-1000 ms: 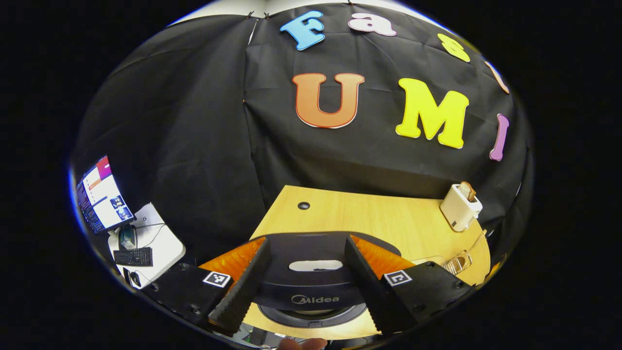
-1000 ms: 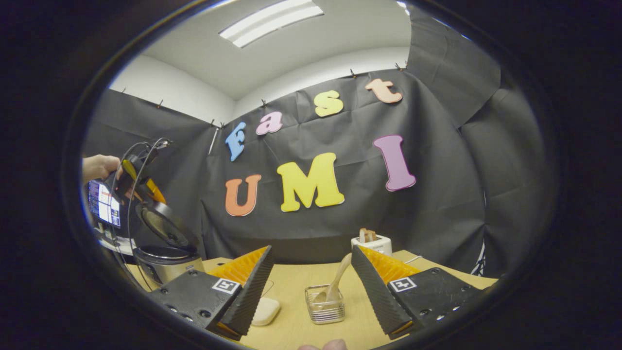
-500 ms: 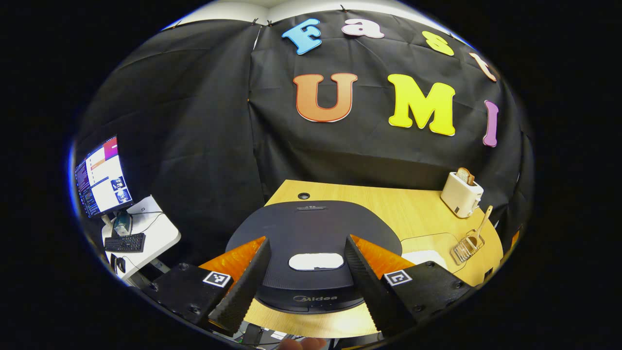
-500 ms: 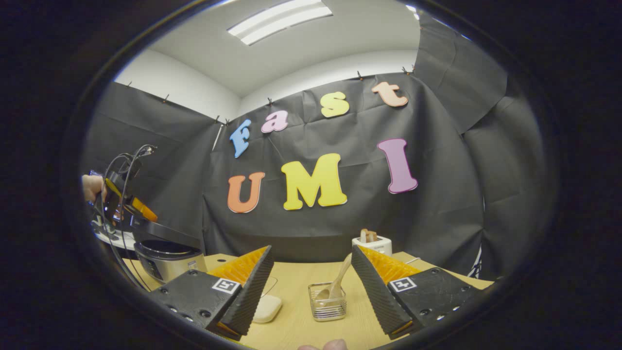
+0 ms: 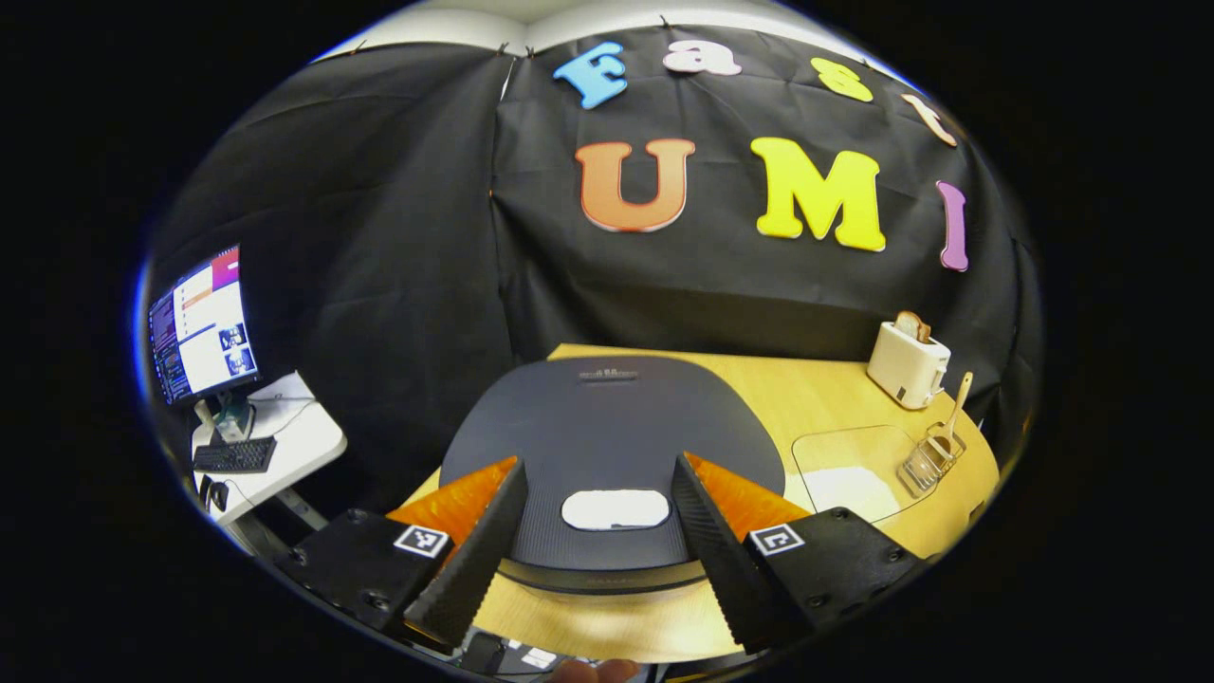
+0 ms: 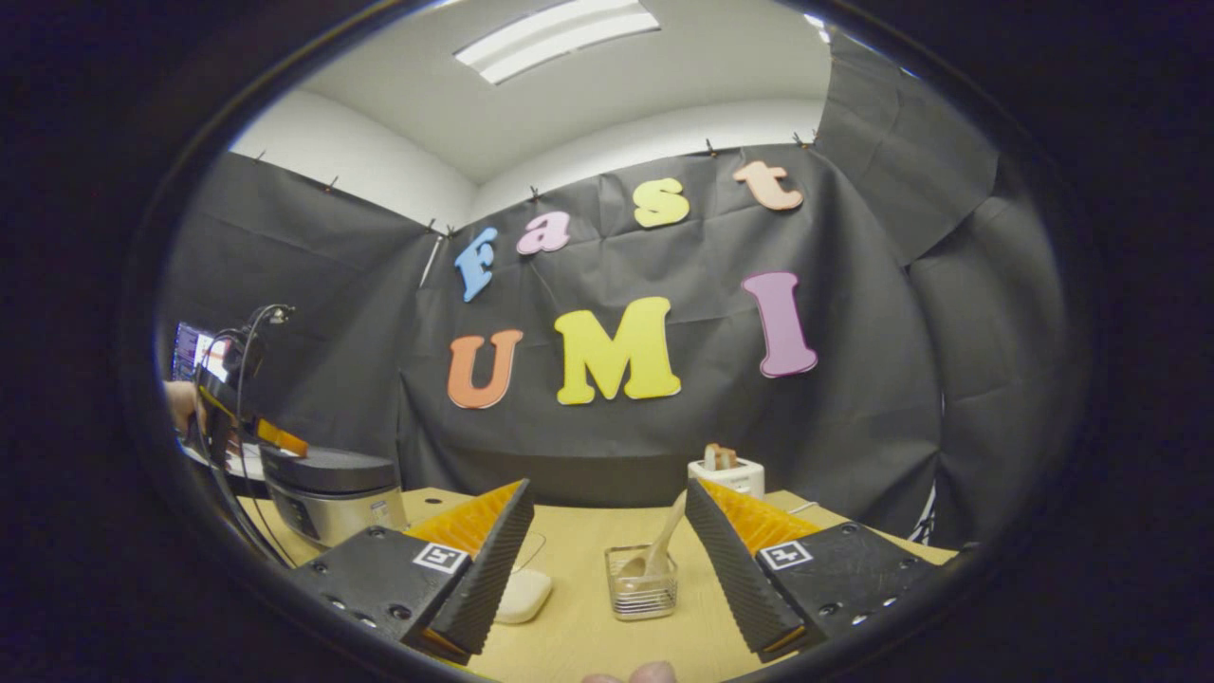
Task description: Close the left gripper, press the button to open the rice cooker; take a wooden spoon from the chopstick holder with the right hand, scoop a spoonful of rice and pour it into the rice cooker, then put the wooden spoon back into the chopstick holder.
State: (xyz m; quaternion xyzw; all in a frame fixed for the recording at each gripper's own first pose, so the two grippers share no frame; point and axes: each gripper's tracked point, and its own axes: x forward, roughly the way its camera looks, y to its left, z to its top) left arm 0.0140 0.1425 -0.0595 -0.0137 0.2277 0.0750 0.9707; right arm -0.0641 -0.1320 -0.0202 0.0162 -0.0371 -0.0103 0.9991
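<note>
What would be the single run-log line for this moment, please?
rice cooker: lid down | left tongs: open, over lid | right tongs: open, empty | wooden spoon: in chopstick holder | table

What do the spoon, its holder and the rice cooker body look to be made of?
Spoon: pale, matte, likely wood. Chopstick holder: see-through with horizontal ribs, probably clear plastic or glass. Rice cooker: shiny silver band, seemingly metal, under a dark matte lid, likely plastic.

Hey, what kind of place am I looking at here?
Probably a staged recording booth, not a real kitchen: black cloth wall, a rice cooker and toaster on one wooden table, and a computer monitor alongside.
</note>
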